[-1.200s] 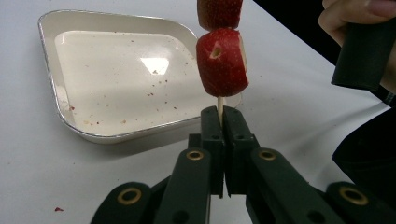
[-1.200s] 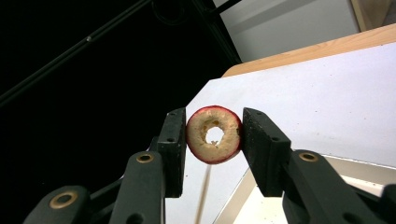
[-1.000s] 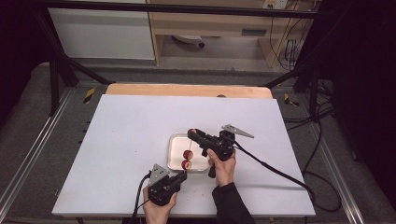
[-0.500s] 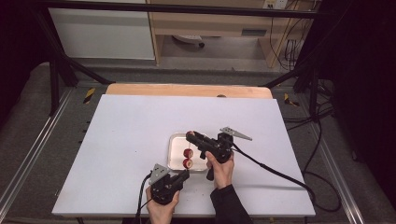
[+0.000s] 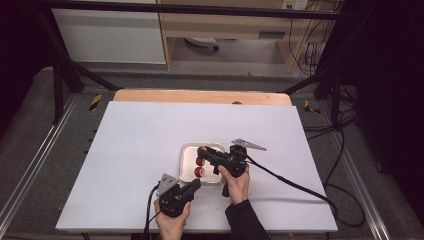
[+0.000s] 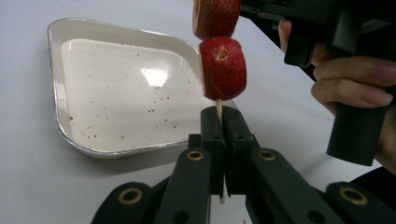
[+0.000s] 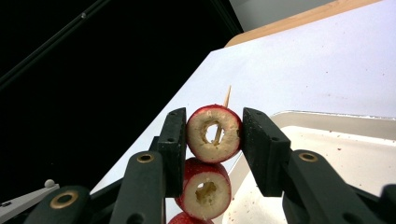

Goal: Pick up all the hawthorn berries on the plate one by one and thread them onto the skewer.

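Observation:
A thin wooden skewer (image 6: 218, 108) stands upright over the edge of a white tray (image 5: 186, 152). My left gripper (image 6: 222, 114) is shut on its lower end, near the table's front edge (image 5: 195, 184). Red cored fruit pieces are threaded on the skewer, one (image 6: 223, 68) just above the left jaws and another (image 6: 215, 16) above that. My right gripper (image 7: 212, 133) is shut on the top fruit piece (image 7: 214, 133), with the skewer tip (image 7: 227, 97) poking out through its hole. A second piece (image 7: 205, 189) sits right below it. In the high view the right gripper (image 5: 204, 151) reaches in from the right over the tray.
The white tray (image 6: 56, 93) holds only red specks and juice marks. It lies on a white table top (image 5: 140, 145) with a wooden strip (image 5: 200, 96) along the far edge. A cable (image 5: 300, 187) trails right from the right gripper.
The right gripper has shifted slightly toward the near left with the top fruit piece. The left gripper and skewer have stayed put.

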A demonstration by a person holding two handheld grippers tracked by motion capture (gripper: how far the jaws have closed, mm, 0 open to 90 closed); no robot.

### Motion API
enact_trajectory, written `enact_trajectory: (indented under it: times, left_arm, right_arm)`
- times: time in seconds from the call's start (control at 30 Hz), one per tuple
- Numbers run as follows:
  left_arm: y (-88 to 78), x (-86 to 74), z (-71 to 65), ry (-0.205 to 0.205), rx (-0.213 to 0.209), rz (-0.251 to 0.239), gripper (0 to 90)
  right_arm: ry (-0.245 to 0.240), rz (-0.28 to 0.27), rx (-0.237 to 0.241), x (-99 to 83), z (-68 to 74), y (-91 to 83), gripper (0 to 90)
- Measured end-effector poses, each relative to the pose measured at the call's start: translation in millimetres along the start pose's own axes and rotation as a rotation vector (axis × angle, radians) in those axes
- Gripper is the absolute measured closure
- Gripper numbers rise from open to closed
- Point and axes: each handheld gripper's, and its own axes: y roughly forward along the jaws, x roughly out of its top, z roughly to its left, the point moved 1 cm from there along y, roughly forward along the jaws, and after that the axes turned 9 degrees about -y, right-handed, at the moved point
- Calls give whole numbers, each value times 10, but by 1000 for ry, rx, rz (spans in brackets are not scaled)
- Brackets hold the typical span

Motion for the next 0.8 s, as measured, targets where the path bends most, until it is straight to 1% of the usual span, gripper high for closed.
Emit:
enact_trajectory:
  times: [0.1,0.2,0.27,0.3,0.4,0.5,0.63,0.67,0.73,0.8]
  left_arm:
    - [6,4,8,5,-3,6,884]
    - [-5,17,17,9,-5,3,884]
    - [-16,30,29,13,-4,5,884]
    - [-25,37,40,20,3,4,885]
    - [-46,52,66,32,13,8,884]
    - [-62,72,96,59,15,20,884]
    - [-82,99,134,77,25,27,885]
    - [-88,107,142,78,27,29,885]
    - [-103,128,159,97,34,37,885]
    - [-110,144,172,109,41,41,885]
  right_arm:
    - [-7,6,0,8,-3,-4,619]
    - [-29,10,-1,21,1,-23,599]
    - [-49,24,-2,33,0,-42,525]
    - [-62,28,-10,40,1,-51,503]
    - [-118,48,-36,78,1,-107,403]
    - [-152,75,-58,111,-15,-160,309]
    - [-224,136,-110,126,-89,-234,203]
    - [-234,147,-124,126,-106,-249,182]
    - [-270,182,-150,120,-167,-290,146]
    - [-310,214,-163,113,-208,-317,103]
